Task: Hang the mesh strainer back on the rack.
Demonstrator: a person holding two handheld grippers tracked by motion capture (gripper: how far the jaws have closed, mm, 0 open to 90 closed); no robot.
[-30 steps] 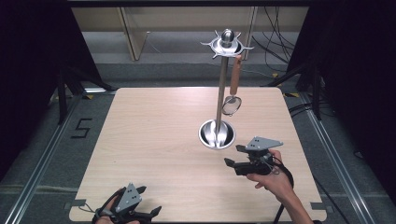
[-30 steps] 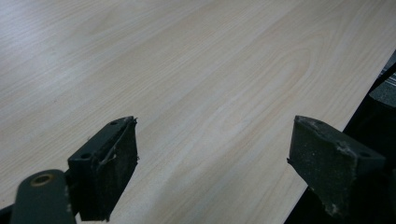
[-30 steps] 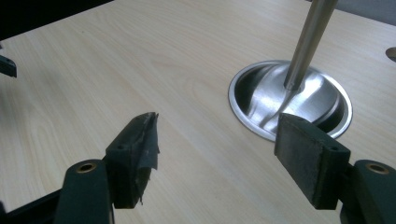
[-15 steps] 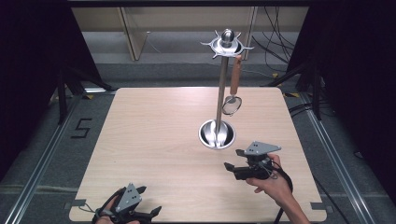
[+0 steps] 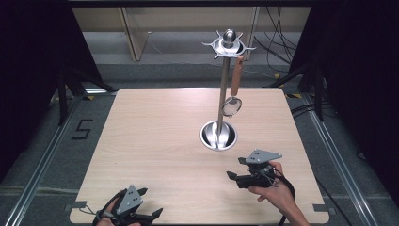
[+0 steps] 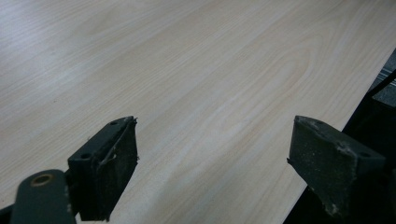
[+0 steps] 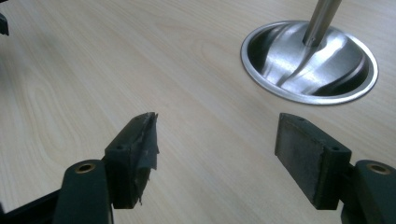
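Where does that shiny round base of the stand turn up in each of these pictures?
High view: the base sits right of the table's middle, beyond the right gripper.
Right gripper view: upper right, the pole rising from it.
Left gripper view: not in it; bare table.
Shared landmark: the pale wooden tabletop.

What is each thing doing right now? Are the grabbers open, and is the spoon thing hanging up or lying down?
Left gripper: open, empty, above the table's near edge.
Right gripper: open, empty, just short of the stand's base.
Strainer: hanging by its wooden handle from the top ring of the stand.
Stand: upright on the table.
Stand's base: flat on the table, nothing in it.
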